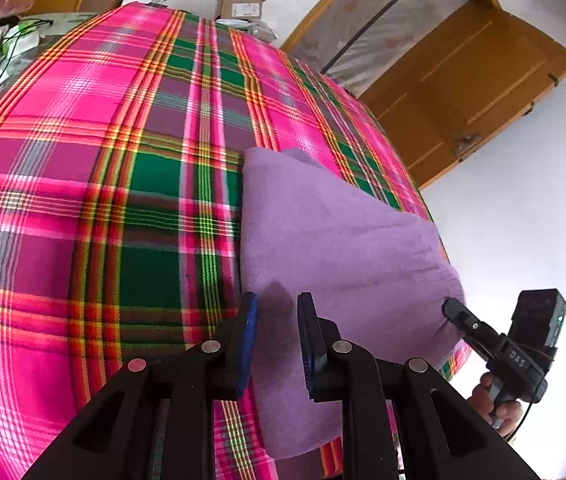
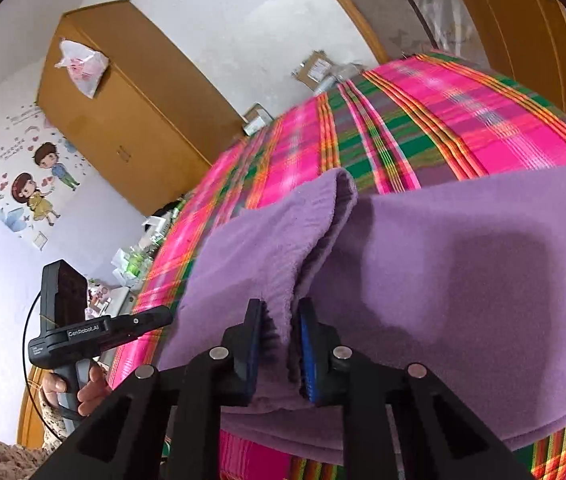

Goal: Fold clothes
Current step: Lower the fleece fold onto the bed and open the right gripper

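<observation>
You have the purple garment (image 1: 323, 240) on the plaid bed (image 1: 103, 200) pinched at its near edge by both the left gripper (image 1: 277, 344) and right gripper (image 2: 281, 352), jaws nearly closed on cloth, so next lift both evenly and fold it forward.

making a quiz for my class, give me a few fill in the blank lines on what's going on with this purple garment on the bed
The purple garment lies on a bedcover with a ____ pattern.
The right gripper is shut on a bunched ____ of the garment.
The left gripper holds the same garment between its ____-coloured pads.
Behind the bed stands a ____ wardrobe.

Missing words: plaid; fold; blue; wooden
</observation>
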`<state>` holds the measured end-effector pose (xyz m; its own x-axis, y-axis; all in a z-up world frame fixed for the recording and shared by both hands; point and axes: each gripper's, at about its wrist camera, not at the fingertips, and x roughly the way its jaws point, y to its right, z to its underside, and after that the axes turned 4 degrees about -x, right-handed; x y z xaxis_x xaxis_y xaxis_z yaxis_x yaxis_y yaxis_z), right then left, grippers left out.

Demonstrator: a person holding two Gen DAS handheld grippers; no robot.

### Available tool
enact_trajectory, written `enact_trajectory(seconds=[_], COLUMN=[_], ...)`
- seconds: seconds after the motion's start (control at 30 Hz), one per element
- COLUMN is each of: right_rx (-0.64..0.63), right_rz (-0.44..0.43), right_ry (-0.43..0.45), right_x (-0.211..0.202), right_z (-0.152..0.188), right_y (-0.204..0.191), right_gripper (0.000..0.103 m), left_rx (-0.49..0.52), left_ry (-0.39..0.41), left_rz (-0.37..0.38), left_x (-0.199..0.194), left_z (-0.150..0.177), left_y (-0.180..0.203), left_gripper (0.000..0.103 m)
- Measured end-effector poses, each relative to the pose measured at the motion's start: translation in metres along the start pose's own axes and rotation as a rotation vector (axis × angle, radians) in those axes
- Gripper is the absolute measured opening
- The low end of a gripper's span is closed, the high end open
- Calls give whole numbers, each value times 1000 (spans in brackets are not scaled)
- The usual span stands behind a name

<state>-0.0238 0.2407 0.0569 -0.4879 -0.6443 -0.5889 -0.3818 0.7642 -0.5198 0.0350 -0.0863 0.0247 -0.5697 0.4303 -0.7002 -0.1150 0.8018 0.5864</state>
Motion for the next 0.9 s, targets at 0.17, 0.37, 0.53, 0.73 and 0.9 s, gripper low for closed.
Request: enact_trajectory(seconds=[0.17, 0.37, 0.53, 0.73, 0.9], right_rx=[26, -69, -289, -407, -486], right_rz=[68, 187, 346, 374, 434], right_ry=[-25, -7, 144, 77, 65], right_x=[7, -6, -24, -2, -1], right_z=[11, 12, 18, 35, 50], right_y=[13, 1, -35, -46, -47], right_gripper=[22, 35, 34, 15, 15], left_rx=[2, 3, 1, -2, 6], left_ry=[-33, -39, -41, -46, -59], left_rz=[-13, -17, -11, -8, -2], left_x=[11, 13, 13, 10, 10], left_z=[1, -1, -2, 5, 8], left_y=[-1, -4, -6, -9, -11], left_gripper=[19, 19, 19, 19, 21])
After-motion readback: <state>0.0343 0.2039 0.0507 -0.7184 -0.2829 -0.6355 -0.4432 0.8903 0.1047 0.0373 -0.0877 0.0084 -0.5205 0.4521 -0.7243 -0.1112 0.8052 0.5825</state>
